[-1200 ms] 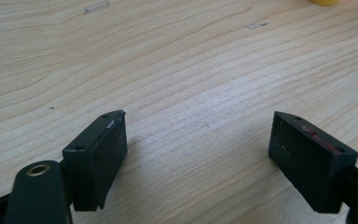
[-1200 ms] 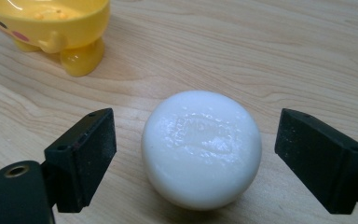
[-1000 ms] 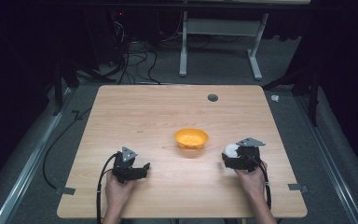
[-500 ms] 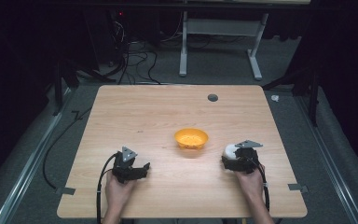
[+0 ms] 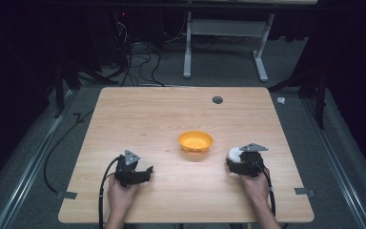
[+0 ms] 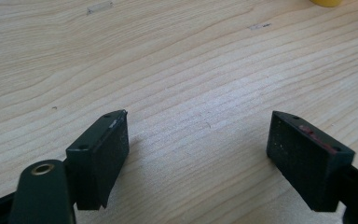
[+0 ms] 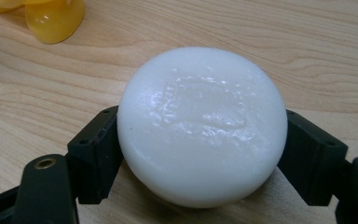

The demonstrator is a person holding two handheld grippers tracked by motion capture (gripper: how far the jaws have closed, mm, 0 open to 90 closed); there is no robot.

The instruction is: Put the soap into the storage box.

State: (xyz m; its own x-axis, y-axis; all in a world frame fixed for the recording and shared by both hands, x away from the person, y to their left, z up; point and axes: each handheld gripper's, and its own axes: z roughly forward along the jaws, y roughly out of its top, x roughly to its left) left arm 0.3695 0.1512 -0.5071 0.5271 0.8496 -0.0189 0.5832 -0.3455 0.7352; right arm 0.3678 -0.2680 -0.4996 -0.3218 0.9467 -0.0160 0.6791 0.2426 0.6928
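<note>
On pale wood table (image 5: 162, 114), dark room: right gripper (image 7: 200, 154) jaws closing onto white soap (image 7: 203, 123); left gripper (image 6: 198, 149) jaws released

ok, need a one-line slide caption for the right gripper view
Right gripper shut on a white soap bar on the wooden table, yellow bowl behind.

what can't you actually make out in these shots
- Underside of the white soap bar, right gripper view: its own bulk hides whether it rests on the table.
- Yellow bowl, both gripper views: cut off by the top edge.
- Left gripper, high view: too small to judge its opening.
</note>
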